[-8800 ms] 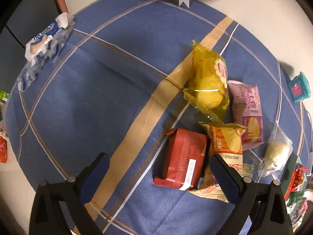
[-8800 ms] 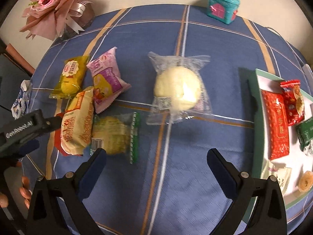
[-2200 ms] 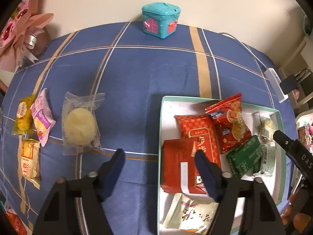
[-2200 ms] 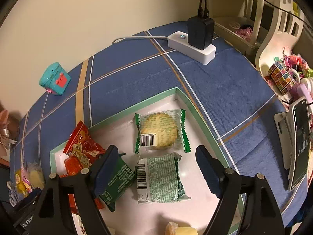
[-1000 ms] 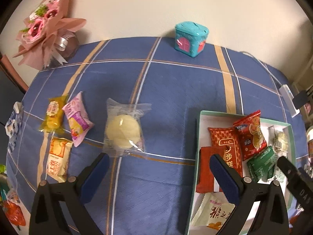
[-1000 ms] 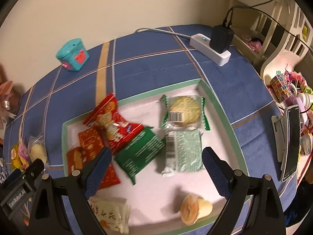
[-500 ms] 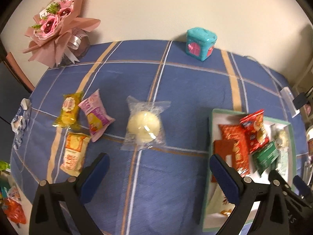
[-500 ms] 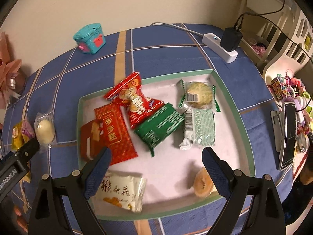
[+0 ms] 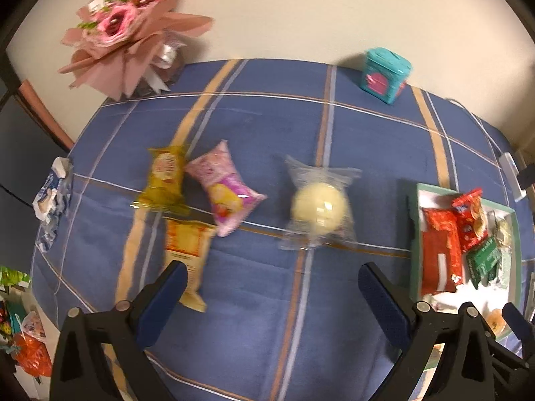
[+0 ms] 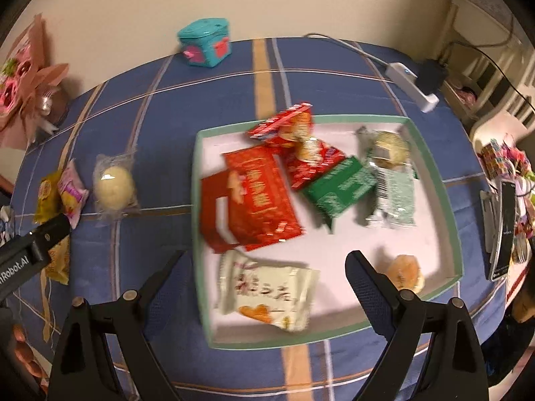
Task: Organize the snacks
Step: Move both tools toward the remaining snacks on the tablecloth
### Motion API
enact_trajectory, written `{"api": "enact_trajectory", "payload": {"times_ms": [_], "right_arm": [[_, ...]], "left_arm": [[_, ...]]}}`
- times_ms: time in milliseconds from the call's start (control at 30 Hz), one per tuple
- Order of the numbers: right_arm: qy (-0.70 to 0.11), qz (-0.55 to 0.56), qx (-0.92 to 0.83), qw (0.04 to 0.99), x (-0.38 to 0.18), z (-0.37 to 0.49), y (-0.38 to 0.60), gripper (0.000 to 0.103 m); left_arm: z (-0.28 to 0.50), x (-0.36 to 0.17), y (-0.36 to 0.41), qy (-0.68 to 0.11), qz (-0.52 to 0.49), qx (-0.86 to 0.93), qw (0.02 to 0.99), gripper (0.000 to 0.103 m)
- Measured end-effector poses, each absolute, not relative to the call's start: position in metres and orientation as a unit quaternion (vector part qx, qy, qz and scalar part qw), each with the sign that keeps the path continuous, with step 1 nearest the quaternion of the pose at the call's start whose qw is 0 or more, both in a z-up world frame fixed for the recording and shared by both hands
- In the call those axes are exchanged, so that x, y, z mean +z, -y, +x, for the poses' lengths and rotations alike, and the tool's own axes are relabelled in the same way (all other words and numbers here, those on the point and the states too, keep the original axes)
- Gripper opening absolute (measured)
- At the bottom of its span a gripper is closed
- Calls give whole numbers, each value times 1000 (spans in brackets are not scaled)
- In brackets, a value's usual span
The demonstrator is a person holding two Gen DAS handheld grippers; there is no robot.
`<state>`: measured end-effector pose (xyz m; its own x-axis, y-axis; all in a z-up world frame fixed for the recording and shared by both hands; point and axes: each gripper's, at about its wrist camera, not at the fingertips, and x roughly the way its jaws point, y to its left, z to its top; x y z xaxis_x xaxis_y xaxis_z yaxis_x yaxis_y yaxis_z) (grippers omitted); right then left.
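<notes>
A green-rimmed white tray (image 10: 434,173) on the blue checked tablecloth holds several snack packets, red (image 10: 260,193), green (image 10: 341,190) and a cream one (image 10: 267,294). My right gripper (image 10: 264,274) hangs open over the tray's near left corner, nothing between its fingers. Left of the tray, loose on the cloth, lie a round pale bun in clear wrap (image 9: 317,207), a pink packet (image 9: 224,190), a yellow packet (image 9: 164,177) and an orange-cream packet (image 9: 187,254). My left gripper (image 9: 271,287) is open and empty above the cloth, just nearer than the bun. The tray (image 9: 414,234) shows at the right edge.
A teal toy box (image 9: 384,73) and a pink paper bouquet (image 9: 130,30) stand at the table's far edge by the wall. A white power strip with a black plug (image 10: 418,83) lies far right. A phone on a stand (image 10: 505,227) is beyond the right table edge.
Both grippers have slid left across the table. The bun and loose packets have come nearer the centre of the left wrist view; the tray now lies further right in the right wrist view. Both stay open.
</notes>
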<state>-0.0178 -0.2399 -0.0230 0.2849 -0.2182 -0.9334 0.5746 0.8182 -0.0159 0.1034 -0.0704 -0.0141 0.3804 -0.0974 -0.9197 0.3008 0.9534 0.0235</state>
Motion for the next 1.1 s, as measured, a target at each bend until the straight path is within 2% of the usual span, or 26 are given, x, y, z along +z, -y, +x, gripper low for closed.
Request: {"api": "enact_trajectory", "payload": {"times_ms": [567,1100], "right_arm": [[-559,142,-190,794,-41,44,166,94],[-581,139,-152,787,-74,80,127,94]], "left_arm": [[160,-32,-65,-575,0,-23,818,103],[174,-61,-83,-613,-32,-28,789,103]]}}
